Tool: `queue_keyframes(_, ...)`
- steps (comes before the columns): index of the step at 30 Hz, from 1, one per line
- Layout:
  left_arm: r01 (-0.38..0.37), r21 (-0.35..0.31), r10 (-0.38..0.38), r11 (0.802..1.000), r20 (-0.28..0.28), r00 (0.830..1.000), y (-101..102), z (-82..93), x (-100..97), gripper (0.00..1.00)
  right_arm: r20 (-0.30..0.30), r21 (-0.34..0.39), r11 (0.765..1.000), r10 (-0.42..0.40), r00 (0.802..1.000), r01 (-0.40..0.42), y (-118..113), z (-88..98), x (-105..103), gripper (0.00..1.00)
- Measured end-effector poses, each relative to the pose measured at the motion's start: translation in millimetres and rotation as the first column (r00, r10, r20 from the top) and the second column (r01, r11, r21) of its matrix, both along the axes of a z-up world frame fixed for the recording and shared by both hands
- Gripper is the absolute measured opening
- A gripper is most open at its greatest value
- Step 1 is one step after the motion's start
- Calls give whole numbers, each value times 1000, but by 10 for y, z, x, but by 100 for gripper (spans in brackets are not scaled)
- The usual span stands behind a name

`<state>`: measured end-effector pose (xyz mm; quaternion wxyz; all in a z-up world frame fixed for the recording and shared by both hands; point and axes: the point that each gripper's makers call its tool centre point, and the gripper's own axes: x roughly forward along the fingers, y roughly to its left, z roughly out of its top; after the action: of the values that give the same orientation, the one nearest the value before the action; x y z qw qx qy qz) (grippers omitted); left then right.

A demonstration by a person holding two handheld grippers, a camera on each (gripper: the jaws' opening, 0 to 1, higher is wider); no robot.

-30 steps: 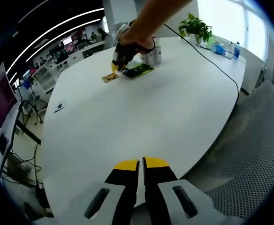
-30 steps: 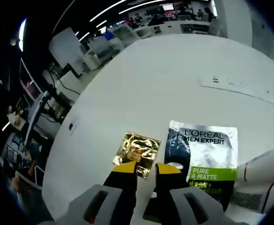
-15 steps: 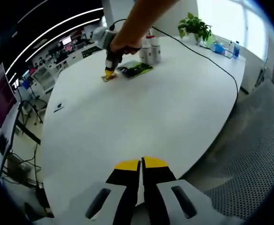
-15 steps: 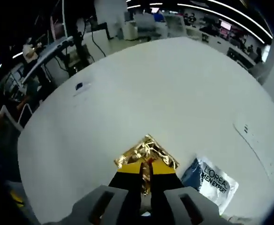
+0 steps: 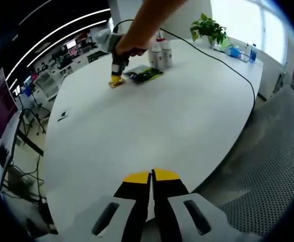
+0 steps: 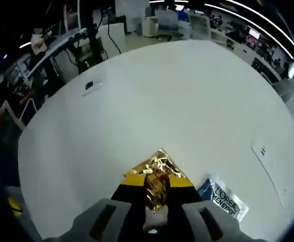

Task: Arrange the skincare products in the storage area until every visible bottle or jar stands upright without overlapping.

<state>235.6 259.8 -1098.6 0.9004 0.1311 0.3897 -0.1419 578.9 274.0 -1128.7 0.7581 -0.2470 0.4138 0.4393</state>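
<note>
A crumpled gold sachet (image 6: 159, 162) lies on the white table (image 6: 187, 101), and my right gripper (image 6: 157, 179) is shut on its near edge, the foil bunched between the jaws. A dark and green L'Oreal sachet (image 6: 222, 199) lies flat just to its right. From the left gripper view, far across the table, a person's arm holds the right gripper (image 5: 118, 69) down on the gold sachet (image 5: 117, 83), beside the green sachet (image 5: 145, 74) and a few upright white bottles (image 5: 160, 54). My left gripper (image 5: 151, 176) hangs shut over the table's near edge, holding nothing.
A black cable (image 5: 222, 63) runs across the table toward a potted plant (image 5: 209, 28) and blue bottles (image 5: 241, 52) at the far end. A white power strip (image 6: 268, 169) lies right of the sachets. A small dark item (image 6: 90, 85) sits near the table's left edge.
My right gripper moved from over the two sachets onto the gold one and shut on it, bunching the foil. The left gripper stayed still.
</note>
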Motion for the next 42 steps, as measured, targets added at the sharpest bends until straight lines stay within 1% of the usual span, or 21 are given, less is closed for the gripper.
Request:
queue_keyframes(2,0,0,0,1000,3,1000,0,4,3,0,10,27,999,31,999,-31,163,78,-49,11)
queue_keyframes(4,1,1,-1,1000,4,1000,0,6,2,0,6,55,996,67,998,-68,362,120,-97,16)
queue_keyframes(5,1,1,-1,1000,4,1000,-1,6,1,0,-5,68,992,108,994,-108,523,145,-150,19)
queue_keyframes(6,2,2,-2,1000,5,1000,-1,7,1,0,6,66,989,132,991,-132,618,168,-164,20)
queue_keyframes(7,2,4,-2,1000,6,1000,1,8,1,0,21,64,984,165,986,-166,730,191,-183,22)
queue_keyframes(9,1,4,-1,1000,5,1000,4,8,0,0,16,63,970,233,972,-234,1007,215,-263,26)
queue_keyframes(10,0,6,0,1000,7,1000,9,10,1,0,25,70,957,280,960,-281,1188,232,-304,29)
queue_keyframes(12,-1,5,1,1000,9,1000,11,12,1,0,-10,59,942,333,943,-332,1432,193,-391,39)
queue_keyframes(14,0,6,0,1000,11,1000,13,14,3,0,-13,43,920,390,921,-390,1644,147,-451,50)
queue_keyframes(16,-4,5,4,1000,13,1000,22,17,7,0,-8,21,900,435,900,-435,1811,90,-501,52)
queue_keyframes(18,-11,4,11,1000,15,1000,34,20,10,0,-34,6,898,439,898,-439,1935,-19,-531,53)
queue_keyframes(20,-13,4,13,1000,16,1000,39,19,11,0,-48,-5,891,453,890,-453,2034,-102,-526,55)
queue_keyframes(21,-14,5,14,1000,16,1000,42,18,10,0,-64,-16,892,451,890,-453,2086,-150,-527,56)
queue_keyframes(24,-14,3,14,1000,16,1000,43,12,8,0,-59,-23,891,452,890,-454,2255,-212,-434,58)
queue_keyframes(26,-14,2,14,1000,12,1000,46,-1,4,0,-69,-31,893,447,892,-450,2314,-234,-437,59)
queue_keyframes(27,-13,2,13,1000,12,1000,46,-4,2,0,-60,-71,889,449,892,-452,2301,-255,-414,57)
queue_keyframes(28,-12,2,12,1000,13,1000,47,-5,4,0,-32,-102,870,481,876,-482,2310,-242,-365,55)
queue_keyframes(29,-16,1,16,1000,14,1000,55,-6,6,0,-59,-65,877,473,879,-476,2372,-275,-424,53)
queue_keyframes(30,-18,0,18,1000,14,1000,58,-7,6,0,-60,-78,883,459,886,-463,2387,-295,-383,52)
queue_keyframes(35,-23,-3,23,1000,12,1000,60,-13,8,0,-42,-66,889,451,891,-453,2306,-248,-420,39)
queue_keyframes(42,-20,-4,20,1000,13,1000,50,-13,4,0,-45,-66,896,438,898,-440,2271,-247,-433,36)
